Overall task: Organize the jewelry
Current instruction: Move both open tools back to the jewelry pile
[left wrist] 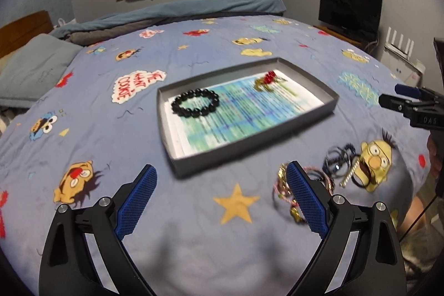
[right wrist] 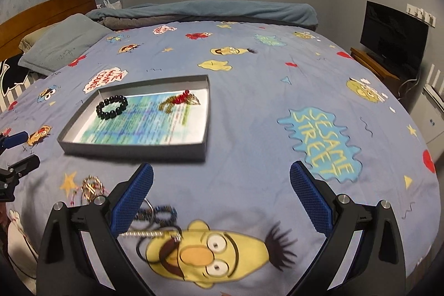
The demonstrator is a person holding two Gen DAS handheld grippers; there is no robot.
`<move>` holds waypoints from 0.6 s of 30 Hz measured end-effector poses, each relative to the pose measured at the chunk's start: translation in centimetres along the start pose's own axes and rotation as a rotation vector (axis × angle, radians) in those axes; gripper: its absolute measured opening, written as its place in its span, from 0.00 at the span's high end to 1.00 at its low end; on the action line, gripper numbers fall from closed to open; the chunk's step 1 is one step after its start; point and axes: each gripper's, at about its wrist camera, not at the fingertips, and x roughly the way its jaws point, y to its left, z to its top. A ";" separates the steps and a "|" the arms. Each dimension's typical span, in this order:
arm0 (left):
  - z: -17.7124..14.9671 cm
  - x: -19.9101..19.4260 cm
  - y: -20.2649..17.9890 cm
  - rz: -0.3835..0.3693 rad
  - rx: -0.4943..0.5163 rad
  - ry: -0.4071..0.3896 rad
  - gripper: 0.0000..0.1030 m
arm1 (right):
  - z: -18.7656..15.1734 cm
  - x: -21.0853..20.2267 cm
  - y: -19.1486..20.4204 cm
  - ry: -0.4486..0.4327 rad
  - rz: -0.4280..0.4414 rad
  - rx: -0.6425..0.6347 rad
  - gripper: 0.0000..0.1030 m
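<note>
Right gripper (right wrist: 221, 185) jaws spread, empty; silver chain (right wrist: 147, 234) lies at 7 o'clock. Left gripper (left wrist: 221, 186) likewise spread. Straddle 1 piece only before carrying to tray (right wrist: 133, 150).

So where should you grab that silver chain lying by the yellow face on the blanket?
Probably around the middle of the silver chain, coming straight down from above. It lies flat and straight on the bedspread, so fingers closing across its thin width should catch it. The open right gripper is nearest.
</note>
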 end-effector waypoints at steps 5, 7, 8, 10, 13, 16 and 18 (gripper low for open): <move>-1.0 0.1 -1.1 -0.030 -0.002 0.014 0.09 | -1.5 -0.7 -0.2 -0.002 -0.015 -0.021 0.05; -1.4 0.3 -1.7 -0.036 0.006 0.022 0.09 | -2.2 -0.9 -0.3 -0.002 -0.013 -0.023 0.05; -1.5 0.4 -1.9 -0.038 0.009 0.025 0.09 | -2.5 -1.0 -0.3 -0.002 -0.013 -0.023 0.05; -2.0 0.7 -2.5 -0.046 0.011 0.036 0.09 | -3.1 -1.0 -0.4 0.001 -0.012 -0.023 0.05; -2.4 1.3 -2.9 -0.074 0.001 0.054 0.09 | -4.1 -0.8 -0.2 0.016 0.002 -0.026 0.05; -2.8 1.9 -3.9 -0.117 0.011 0.071 0.11 | -4.9 -0.6 0.0 0.028 0.023 -0.033 0.05; -3.0 2.2 -4.4 -0.134 0.024 0.075 0.12 | -5.3 -0.4 0.1 0.035 0.031 -0.035 0.05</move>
